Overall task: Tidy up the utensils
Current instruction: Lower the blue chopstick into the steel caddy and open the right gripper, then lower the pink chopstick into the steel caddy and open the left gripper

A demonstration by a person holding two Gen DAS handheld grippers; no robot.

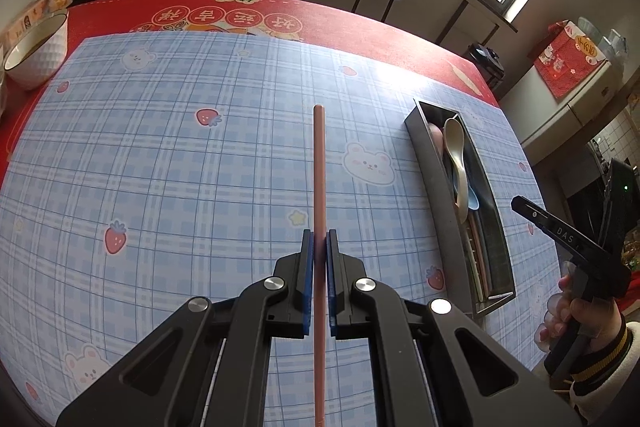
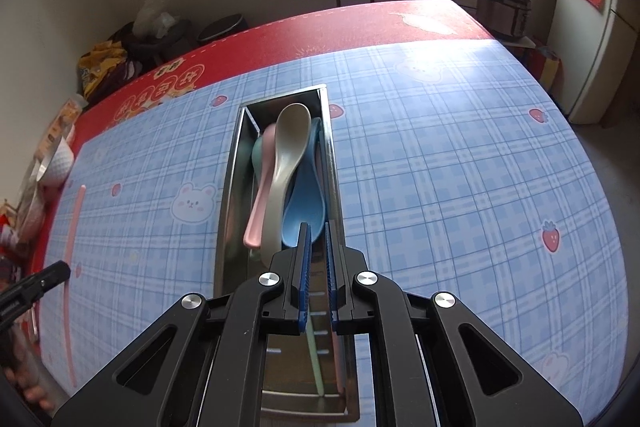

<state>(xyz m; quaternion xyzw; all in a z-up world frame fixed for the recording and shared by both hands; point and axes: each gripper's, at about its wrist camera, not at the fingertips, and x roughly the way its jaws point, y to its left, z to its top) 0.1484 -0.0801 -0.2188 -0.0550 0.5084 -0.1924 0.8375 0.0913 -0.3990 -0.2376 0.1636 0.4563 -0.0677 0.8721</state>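
The left gripper (image 1: 319,247) has its blue-padded fingers (image 1: 307,267) clamped on a pink chopstick (image 1: 319,167), which runs straight out ahead between them above the blue checked mat (image 1: 180,167) and also passes back under the gripper body toward the camera. In the right wrist view the same chopstick (image 2: 74,247) shows at the far left edge as a long pale pink stick, with the tip of the left gripper (image 2: 44,281) beside it.

The right gripper (image 2: 317,251) hovers over the near part of a long metal utensil tray (image 2: 228,211) that lies on the mat. Its fingers (image 2: 305,267) stand a narrow gap apart with nothing pressed between them; the tray floor and the blue spoon show through the gap.

In the tray lie several spoons stacked together: a beige spoon (image 2: 286,163) on top with its bowl at the far end, a pink spoon (image 2: 260,187) to its left, a blue spoon (image 2: 306,203) with its bowl toward the gripper, and a pale green one (image 2: 257,155), of which only an edge shows. In the near end of the tray lie thin sticks, one pale green (image 2: 316,359) and one pinkish (image 2: 337,359), lengthwise.

From the left wrist view the tray (image 1: 436,187) sits right of the chopstick, well apart from it, and the right gripper (image 1: 560,235) is held by a hand (image 1: 560,315) in a striped cuff at the right edge. A white bowl (image 1: 40,55) stands at the far left of the table (image 1: 360,27), on its red cloth.
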